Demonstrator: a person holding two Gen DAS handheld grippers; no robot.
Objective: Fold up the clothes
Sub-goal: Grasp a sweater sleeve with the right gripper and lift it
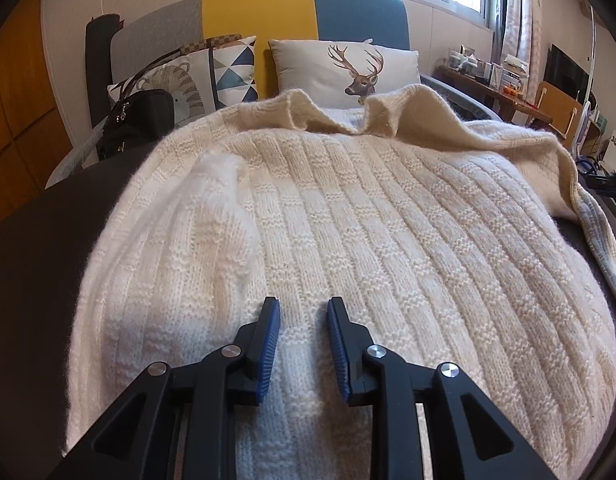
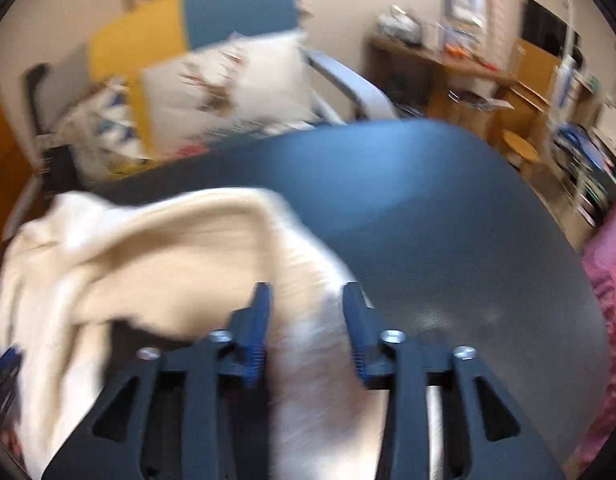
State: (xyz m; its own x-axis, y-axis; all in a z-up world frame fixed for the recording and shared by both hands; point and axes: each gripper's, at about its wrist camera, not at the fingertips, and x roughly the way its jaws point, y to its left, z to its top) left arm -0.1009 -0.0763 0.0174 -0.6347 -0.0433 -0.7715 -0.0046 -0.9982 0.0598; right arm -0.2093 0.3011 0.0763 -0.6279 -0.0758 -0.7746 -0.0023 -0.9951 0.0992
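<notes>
A cream knitted sweater (image 1: 348, 216) lies spread over a dark table, its collar at the far end. My left gripper (image 1: 303, 308) hovers low over the near part of the sweater, open, with knit showing between its blue pads. The right wrist view is blurred by motion. There the sweater (image 2: 156, 264) is bunched at the left of the dark table (image 2: 448, 216), and a strip of it runs down between the fingers of my right gripper (image 2: 307, 294), which stands open.
Beyond the table stands a sofa with a deer cushion (image 1: 348, 68), a patterned cushion (image 1: 212, 72) and a black bag (image 1: 140, 120). A cluttered wooden desk (image 1: 492, 88) lines the right wall. Pink cloth (image 2: 608, 300) hangs at the right edge.
</notes>
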